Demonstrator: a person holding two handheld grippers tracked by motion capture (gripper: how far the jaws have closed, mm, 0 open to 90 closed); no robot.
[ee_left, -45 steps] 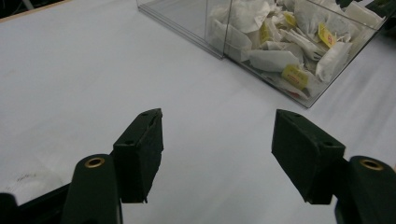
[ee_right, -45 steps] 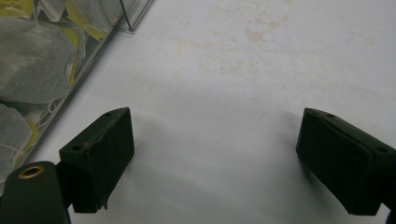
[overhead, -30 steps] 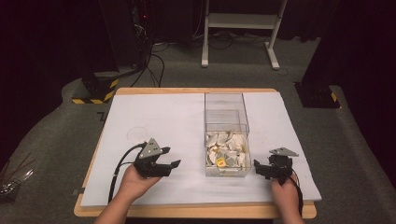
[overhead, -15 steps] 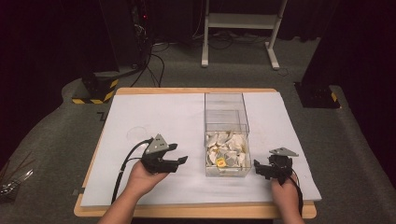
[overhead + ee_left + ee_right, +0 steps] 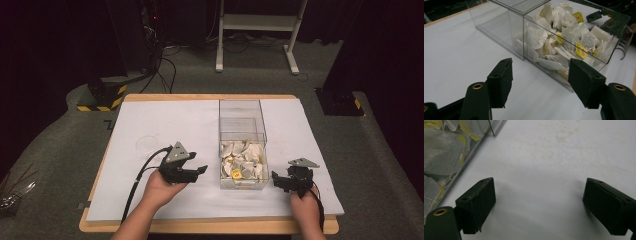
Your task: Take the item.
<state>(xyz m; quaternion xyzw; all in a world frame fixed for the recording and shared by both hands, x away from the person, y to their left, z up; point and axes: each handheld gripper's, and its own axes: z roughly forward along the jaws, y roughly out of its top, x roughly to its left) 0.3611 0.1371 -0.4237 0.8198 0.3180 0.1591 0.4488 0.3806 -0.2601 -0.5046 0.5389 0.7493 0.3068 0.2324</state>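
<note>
A clear plastic box stands mid-table, its near half heaped with white tea bags carrying yellow tags. The left gripper view looks at the same box and tea bags from the side. My left gripper is open and empty, a little left of the box's near end, its jaws pointing toward it. My right gripper rests low on the white sheet just right of the box's near corner, open with nothing between its jaws. The box wall runs along that view's left edge.
A white sheet covers the wooden table. A faint clear round lid or dish lies left of my left gripper. Dark stands and cables sit on the floor beyond the table's far edge.
My left gripper has moved right and slightly forward, closer to the box. The right gripper has stayed where it was.
</note>
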